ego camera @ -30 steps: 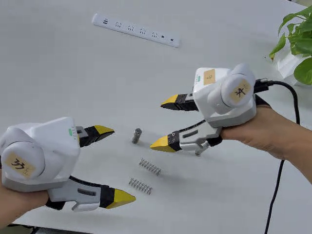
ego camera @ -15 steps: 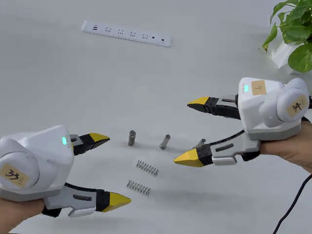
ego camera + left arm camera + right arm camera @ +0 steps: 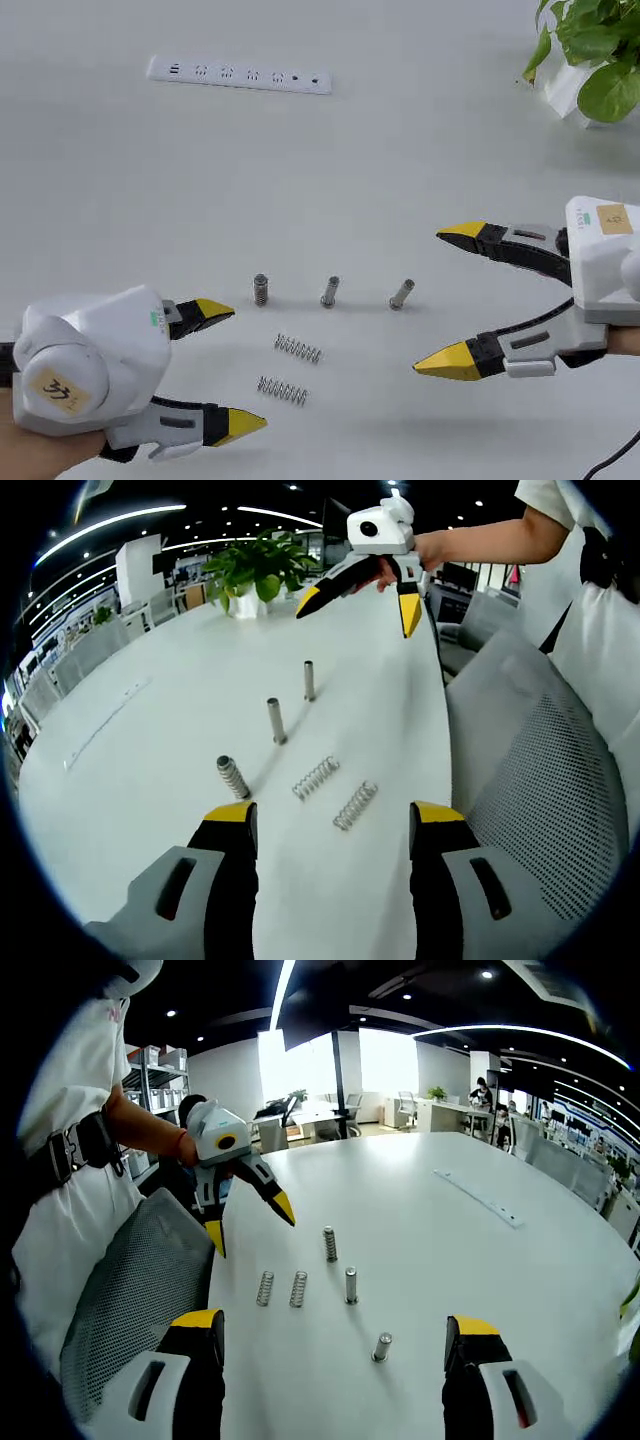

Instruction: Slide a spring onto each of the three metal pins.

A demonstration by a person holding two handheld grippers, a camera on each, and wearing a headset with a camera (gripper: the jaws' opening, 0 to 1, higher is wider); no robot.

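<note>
Your left gripper [image 3: 240, 367] hovers low at the near left of the white table [image 3: 120, 200], jaws spread wide and holding nothing, yellow tips aimed toward the springs. Your right gripper [image 3: 437, 300] hangs over the right side, its jaws likewise gaping and empty, tips pointing left toward the row of pins. Just ahead of your left gripper two loose springs lie on their sides, apart from each other. The near spring [image 3: 282, 389] sits closest to the lower jaw tip, and the far spring [image 3: 298, 348] lies a little beyond it, toward the pins. Past them three metal pins stand upright in a row across the table. The left pin [image 3: 261, 279] already wears a fitted spring [image 3: 261, 293] coiled around its shaft, while the middle pin [image 3: 330, 291] and the right pin [image 3: 401, 293] are bare. That right pin stands nearest your right gripper, just off the gap between its jaws. Well beyond, a white power strip [image 3: 240, 75] lies flat at the far side of the table, and a potted plant [image 3: 590, 50] sits at the far right corner.
</note>
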